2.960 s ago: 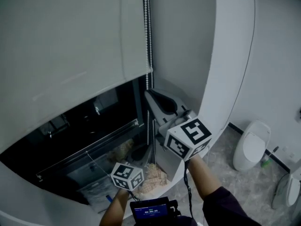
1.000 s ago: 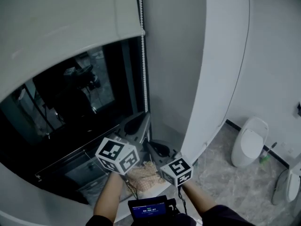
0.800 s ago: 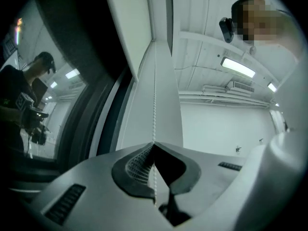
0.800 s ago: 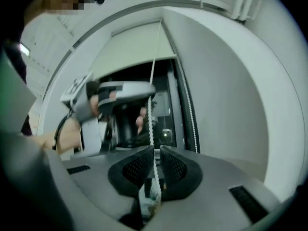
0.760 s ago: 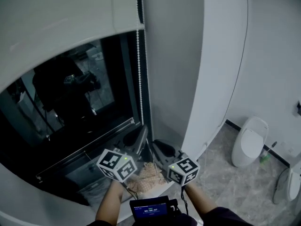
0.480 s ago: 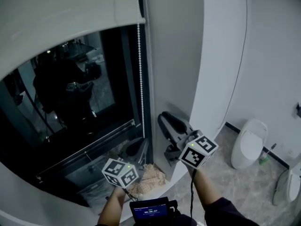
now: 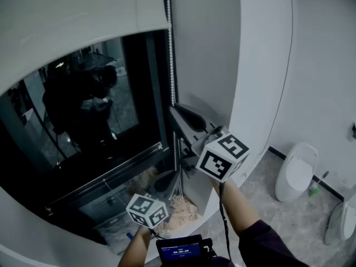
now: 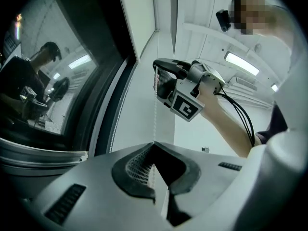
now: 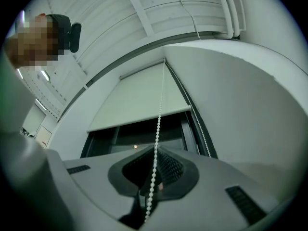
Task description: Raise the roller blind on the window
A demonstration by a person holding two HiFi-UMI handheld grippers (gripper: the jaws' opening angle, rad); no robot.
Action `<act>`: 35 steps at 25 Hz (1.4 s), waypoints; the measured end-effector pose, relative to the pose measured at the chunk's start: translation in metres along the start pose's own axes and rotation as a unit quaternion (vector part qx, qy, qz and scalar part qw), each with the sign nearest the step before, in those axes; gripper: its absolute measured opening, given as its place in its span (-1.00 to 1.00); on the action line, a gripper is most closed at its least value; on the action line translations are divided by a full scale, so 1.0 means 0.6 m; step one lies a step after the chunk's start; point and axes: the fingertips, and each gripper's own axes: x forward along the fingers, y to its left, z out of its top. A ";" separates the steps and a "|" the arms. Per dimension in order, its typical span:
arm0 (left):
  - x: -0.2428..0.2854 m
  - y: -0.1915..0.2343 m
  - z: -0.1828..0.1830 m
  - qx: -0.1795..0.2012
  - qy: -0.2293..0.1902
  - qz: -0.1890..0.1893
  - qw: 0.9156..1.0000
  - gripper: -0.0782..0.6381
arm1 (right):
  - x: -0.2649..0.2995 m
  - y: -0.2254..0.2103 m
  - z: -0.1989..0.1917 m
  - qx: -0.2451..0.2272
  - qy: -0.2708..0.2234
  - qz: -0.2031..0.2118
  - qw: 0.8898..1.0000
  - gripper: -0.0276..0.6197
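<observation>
The roller blind was pale grey-white and its bead chain white. The left hand-held gripper and the right hand-held gripper were grey, with black ribbed pads and white cubes bearing black square markers. The floor was mottled grey.

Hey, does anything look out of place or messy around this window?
Yes: a crumpled beige wad, cloth or netting, lies on the window ledge at the window's lower right corner. It looks dumped there. Nothing else stands out.
</observation>
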 end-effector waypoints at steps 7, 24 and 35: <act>-0.019 0.009 -0.007 -0.009 0.004 -0.002 1.000 -0.76 | -0.020 -0.002 -0.013 -0.038 -0.004 -0.016 0.999 -0.86; 0.037 -0.014 0.260 0.043 -0.113 -0.038 0.992 -0.76 | -0.154 0.007 -0.261 0.004 0.098 -0.054 0.994 -0.87; 0.058 -0.028 0.259 0.024 -0.105 -0.059 0.992 -0.76 | -0.179 0.013 -0.259 0.017 0.088 -0.057 0.994 -0.87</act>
